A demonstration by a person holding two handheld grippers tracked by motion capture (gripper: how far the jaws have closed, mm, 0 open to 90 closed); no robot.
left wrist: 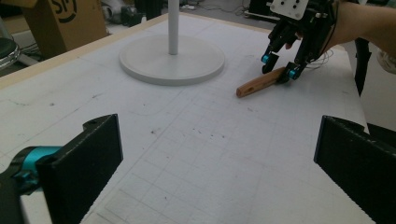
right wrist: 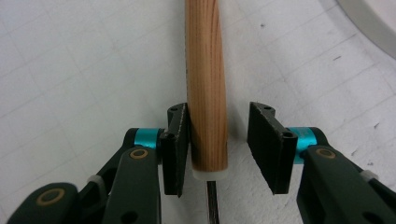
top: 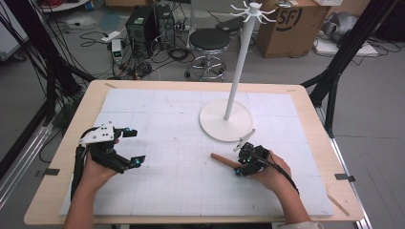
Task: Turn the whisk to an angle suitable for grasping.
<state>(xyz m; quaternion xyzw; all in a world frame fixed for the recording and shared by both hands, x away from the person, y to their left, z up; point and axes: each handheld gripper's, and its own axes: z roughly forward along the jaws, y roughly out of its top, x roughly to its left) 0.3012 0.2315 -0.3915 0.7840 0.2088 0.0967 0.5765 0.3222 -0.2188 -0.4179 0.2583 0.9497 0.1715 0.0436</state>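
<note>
A wooden handle (top: pixel 223 159) lies flat on the white gridded mat (top: pixel 167 186), in front of the stand's base. My right gripper (top: pixel 241 161) is down at its right end, open, one jaw on each side. In the right gripper view the handle (right wrist: pixel 205 84) runs up between the jaws of my right gripper (right wrist: pixel 218 144); the left jaw touches it and the right jaw stands a little off. A white collar and a thin dark shaft (right wrist: pixel 212 205) follow the handle's near end. My left gripper (top: pixel 135 147) hovers wide open at the mat's left, holding nothing. The left gripper view has the handle (left wrist: pixel 259 83) and the right gripper (left wrist: pixel 279 66) far ahead.
A white stand with a round base (top: pixel 226 121), a tall pole and hooks on top (top: pixel 252 12) rises at the mat's far middle. The wooden table edge (top: pixel 305 102) frames the mat. A stool (top: pixel 209 40), boxes and cables sit on the floor beyond.
</note>
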